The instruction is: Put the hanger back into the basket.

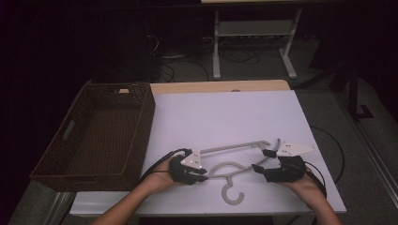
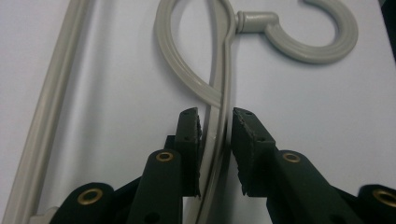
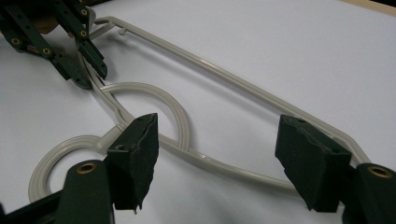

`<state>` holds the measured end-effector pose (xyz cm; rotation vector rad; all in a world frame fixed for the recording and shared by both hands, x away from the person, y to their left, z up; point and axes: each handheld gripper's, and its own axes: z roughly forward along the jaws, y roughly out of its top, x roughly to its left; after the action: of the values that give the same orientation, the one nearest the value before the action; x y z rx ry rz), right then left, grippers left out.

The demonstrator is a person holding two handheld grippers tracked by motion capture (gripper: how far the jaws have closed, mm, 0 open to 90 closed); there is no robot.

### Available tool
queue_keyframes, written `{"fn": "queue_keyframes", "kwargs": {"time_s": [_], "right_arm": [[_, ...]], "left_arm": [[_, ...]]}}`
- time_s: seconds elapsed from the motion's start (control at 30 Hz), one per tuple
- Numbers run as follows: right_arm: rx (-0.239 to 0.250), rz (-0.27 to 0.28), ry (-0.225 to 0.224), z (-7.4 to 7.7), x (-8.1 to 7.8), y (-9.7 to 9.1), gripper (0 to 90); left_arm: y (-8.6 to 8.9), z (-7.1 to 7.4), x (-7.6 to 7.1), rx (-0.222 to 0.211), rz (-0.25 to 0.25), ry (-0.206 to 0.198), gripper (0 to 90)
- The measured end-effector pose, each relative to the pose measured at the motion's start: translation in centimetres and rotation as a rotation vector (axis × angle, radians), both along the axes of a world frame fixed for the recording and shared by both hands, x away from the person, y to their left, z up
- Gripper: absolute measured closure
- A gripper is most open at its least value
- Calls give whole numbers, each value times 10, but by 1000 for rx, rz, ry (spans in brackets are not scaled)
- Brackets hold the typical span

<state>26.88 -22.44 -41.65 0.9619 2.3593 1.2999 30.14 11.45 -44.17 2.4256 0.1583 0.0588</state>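
A brown wicker basket (image 1: 94,136) stands at the left on the white table (image 1: 225,117). To its right a grey plastic hanger (image 1: 232,159) lies flat on the table, between the two hands. The left gripper (image 2: 215,140) has its jaws clamped on the left shoulder bar of the hanger. The right gripper (image 3: 224,158) holds its jaws wide apart over the right shoulder bar, gripping nothing.

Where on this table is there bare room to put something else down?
The white mat is bare between the wicker basket and its right edge, beyond the hanger. The near edge is crowded: left claw, right claw and hanger.
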Motion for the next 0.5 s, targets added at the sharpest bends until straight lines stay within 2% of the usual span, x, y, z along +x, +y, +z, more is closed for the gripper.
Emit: {"fn": "queue_keyframes", "kwargs": {"time_s": [0.1,0.27,0.37,0.43,0.5], "right_arm": [[0,0,4,-1,0,0,295],[-3,5,7,-1,1,0,296],[0,-8,-1,0,0,0,303],[7,-18,-9,2,0,-2,308],[12,-28,-19,3,0,-3,311]], "left_arm": [[0,-1,1,-3,-13,5,786],[2,-2,5,-21,-21,39,798],[1,-2,8,-21,-44,46,811],[1,-2,10,-23,-31,66,825],[1,-1,9,-19,-29,66,827]]}}
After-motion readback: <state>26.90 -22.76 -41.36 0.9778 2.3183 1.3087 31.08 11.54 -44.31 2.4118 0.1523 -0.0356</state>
